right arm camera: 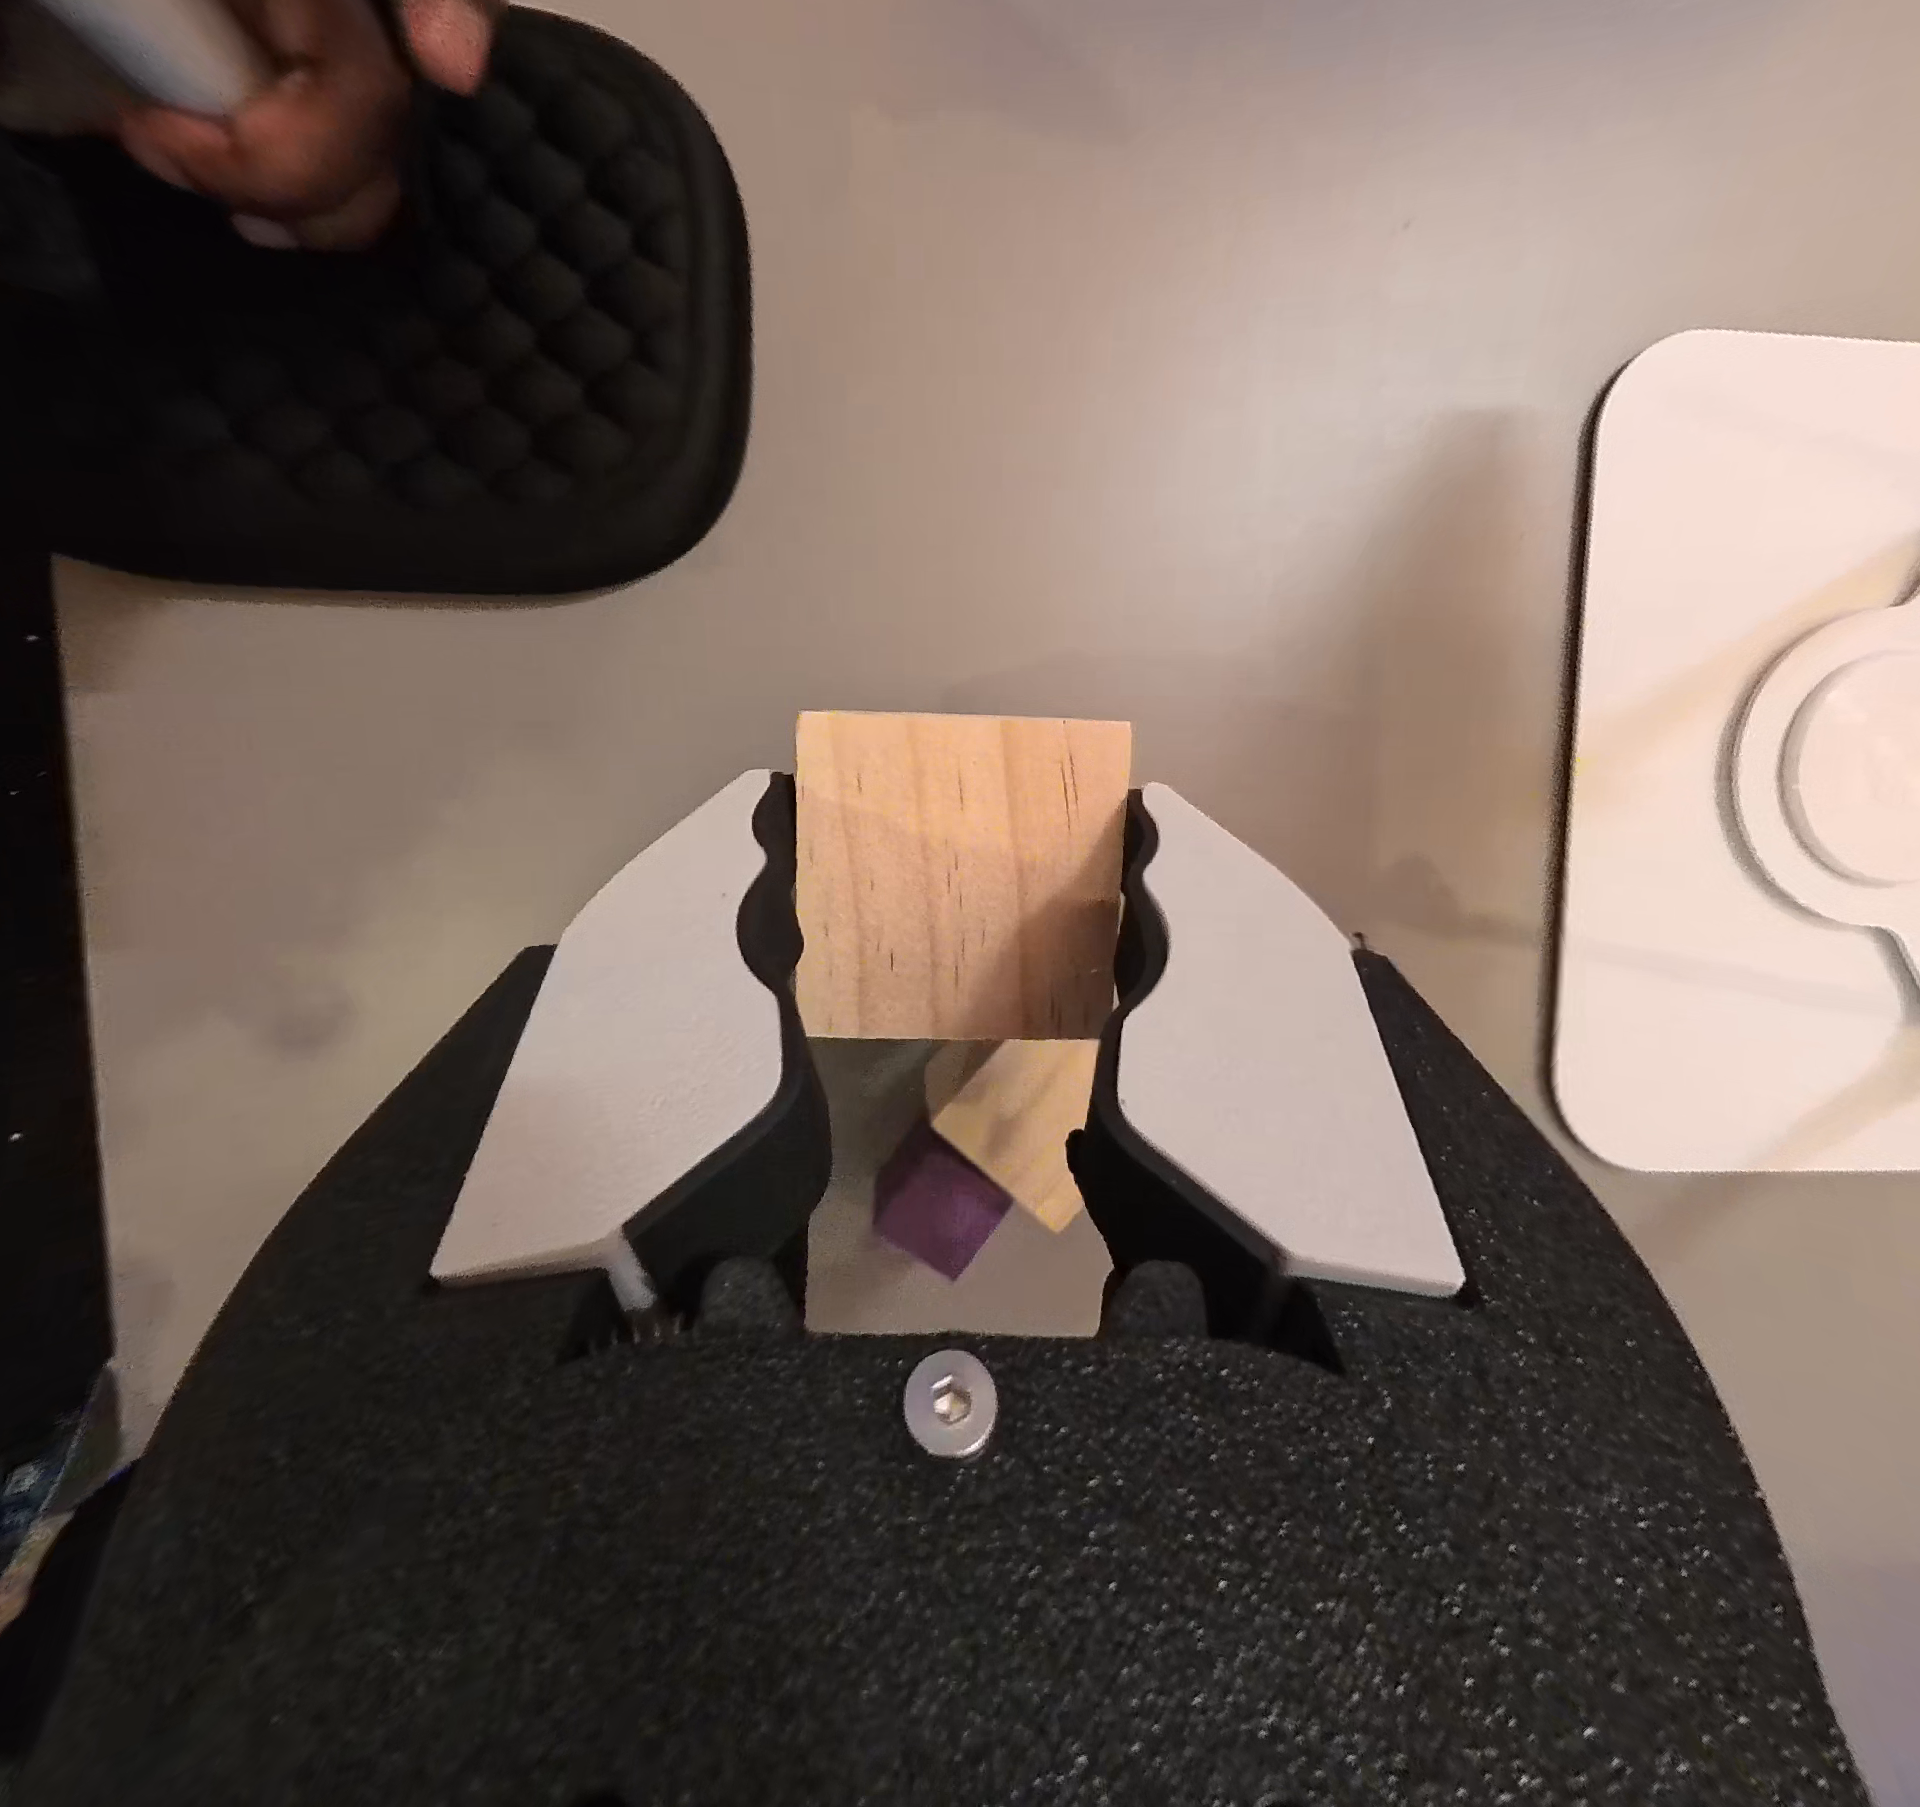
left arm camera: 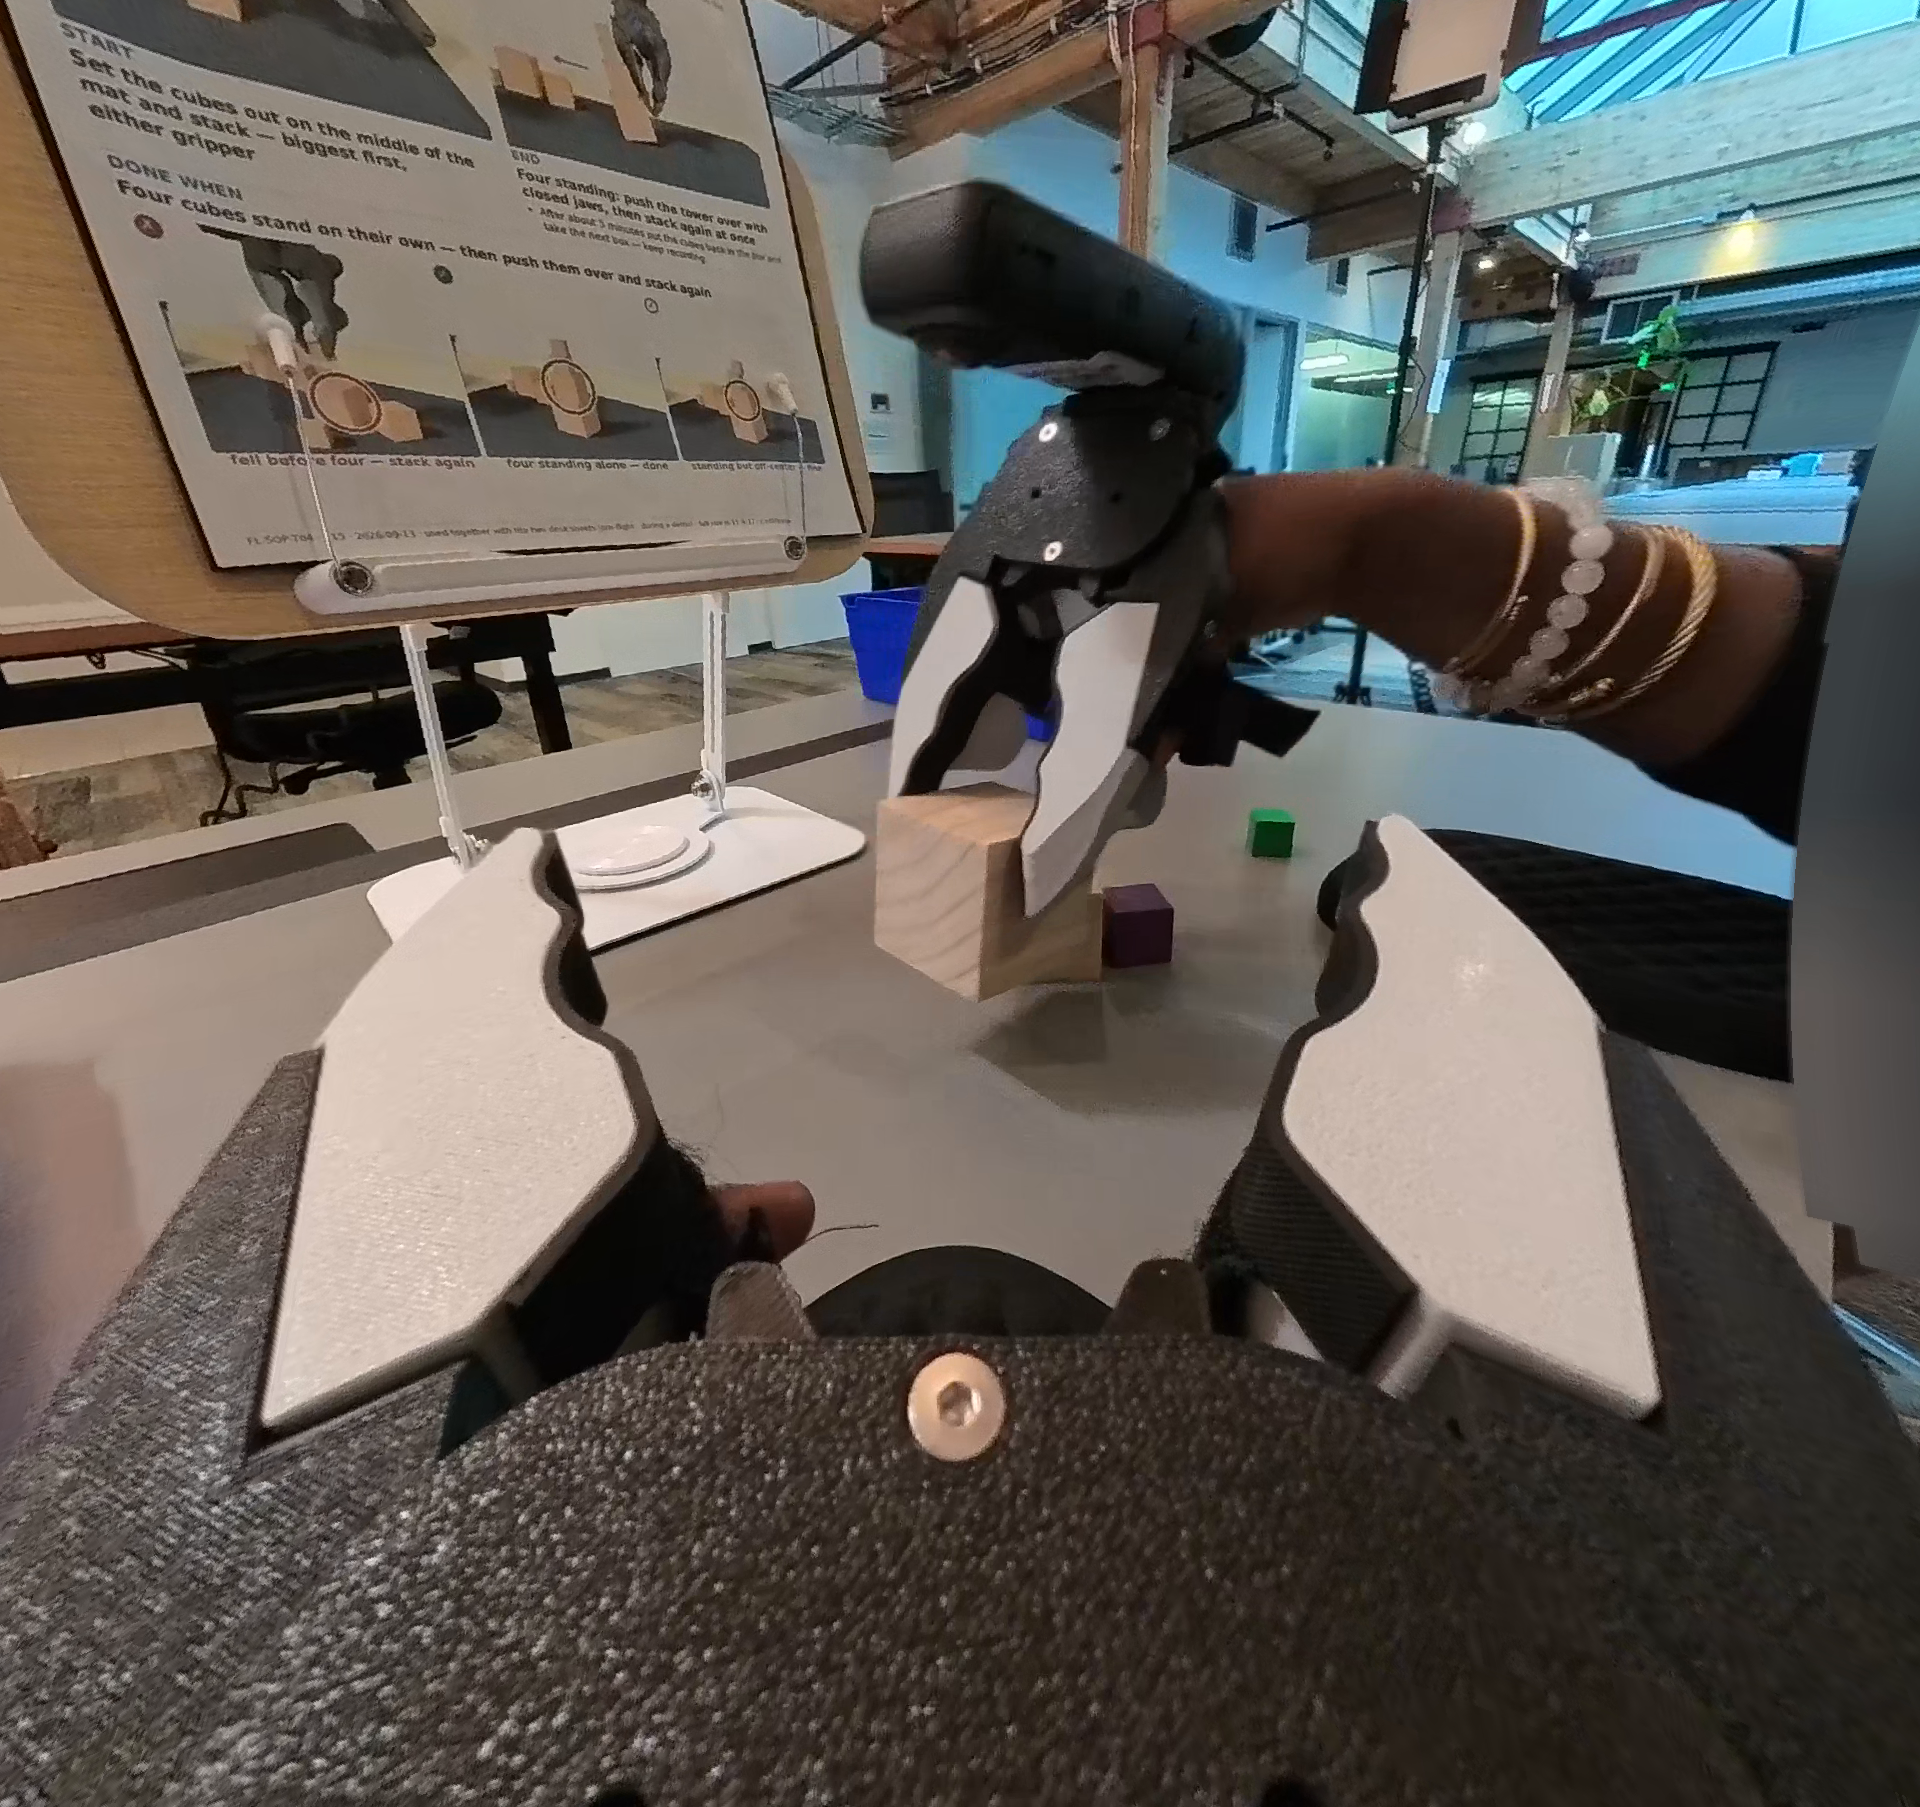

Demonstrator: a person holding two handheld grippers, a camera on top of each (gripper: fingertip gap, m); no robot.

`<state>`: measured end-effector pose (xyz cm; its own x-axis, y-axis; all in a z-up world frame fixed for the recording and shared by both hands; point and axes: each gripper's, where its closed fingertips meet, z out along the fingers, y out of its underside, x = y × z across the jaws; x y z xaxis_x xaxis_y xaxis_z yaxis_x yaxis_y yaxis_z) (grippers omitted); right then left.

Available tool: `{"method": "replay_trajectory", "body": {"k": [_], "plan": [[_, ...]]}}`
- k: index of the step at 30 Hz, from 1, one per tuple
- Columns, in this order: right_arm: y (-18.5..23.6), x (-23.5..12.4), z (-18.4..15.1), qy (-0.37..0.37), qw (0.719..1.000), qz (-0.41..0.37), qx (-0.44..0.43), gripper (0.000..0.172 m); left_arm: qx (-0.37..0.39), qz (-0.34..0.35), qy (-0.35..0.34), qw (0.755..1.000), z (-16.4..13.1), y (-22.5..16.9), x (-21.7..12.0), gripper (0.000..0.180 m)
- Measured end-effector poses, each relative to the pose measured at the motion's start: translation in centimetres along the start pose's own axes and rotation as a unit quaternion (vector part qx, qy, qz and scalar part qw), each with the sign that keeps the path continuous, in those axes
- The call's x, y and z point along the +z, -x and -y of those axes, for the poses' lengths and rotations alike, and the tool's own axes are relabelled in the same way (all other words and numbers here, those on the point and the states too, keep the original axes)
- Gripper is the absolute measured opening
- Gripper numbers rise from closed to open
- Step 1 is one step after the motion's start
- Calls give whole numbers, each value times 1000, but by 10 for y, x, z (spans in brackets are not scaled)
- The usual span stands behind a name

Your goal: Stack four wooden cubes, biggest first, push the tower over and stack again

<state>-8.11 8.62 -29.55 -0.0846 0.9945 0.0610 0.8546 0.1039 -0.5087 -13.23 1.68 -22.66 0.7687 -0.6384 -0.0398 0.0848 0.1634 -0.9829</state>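
Observation:
My right gripper [right arm camera: 961,796] is shut on a large pale wooden cube [right arm camera: 961,874], with both pads pressed against its sides. In the left wrist view its fingers [left arm camera: 1081,718] hold that cube [left arm camera: 935,895] slightly tilted just above the grey table [left arm camera: 831,1082]. Under and behind it lie a smaller wooden cube [right arm camera: 1029,1134] and a purple cube [right arm camera: 940,1212]; both also show in the left wrist view, the wooden one [left arm camera: 1060,942] beside the purple one [left arm camera: 1138,926]. A small green cube [left arm camera: 1270,832] sits farther back. My left gripper [left arm camera: 961,843] is wide open and empty, just short of the held cube.
A black quilted pad [right arm camera: 468,355] lies beside the cubes. A white stand base [right arm camera: 1745,770] sits on the other side and carries a printed sheet on a board [left arm camera: 436,199]. A person's hand [right arm camera: 260,95] and a forearm with bracelets [left arm camera: 1558,604] are in view. The grippers' ends are close to 12 cm from one another.

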Motion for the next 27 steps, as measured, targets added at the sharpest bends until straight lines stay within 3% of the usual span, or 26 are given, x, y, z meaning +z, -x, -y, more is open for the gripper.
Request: {"method": "replay_trajectory", "body": {"k": [15, 27], "plan": [[61, -16, -24, 6, 1000, 24, -17, 59, -27, -72, -1, 997, 0, -12, -2, 135], [104, -5, -43, 16, 999, 45, -27, 59, 23, -159, 30, 987, -9, -42, -3, 140]]}}
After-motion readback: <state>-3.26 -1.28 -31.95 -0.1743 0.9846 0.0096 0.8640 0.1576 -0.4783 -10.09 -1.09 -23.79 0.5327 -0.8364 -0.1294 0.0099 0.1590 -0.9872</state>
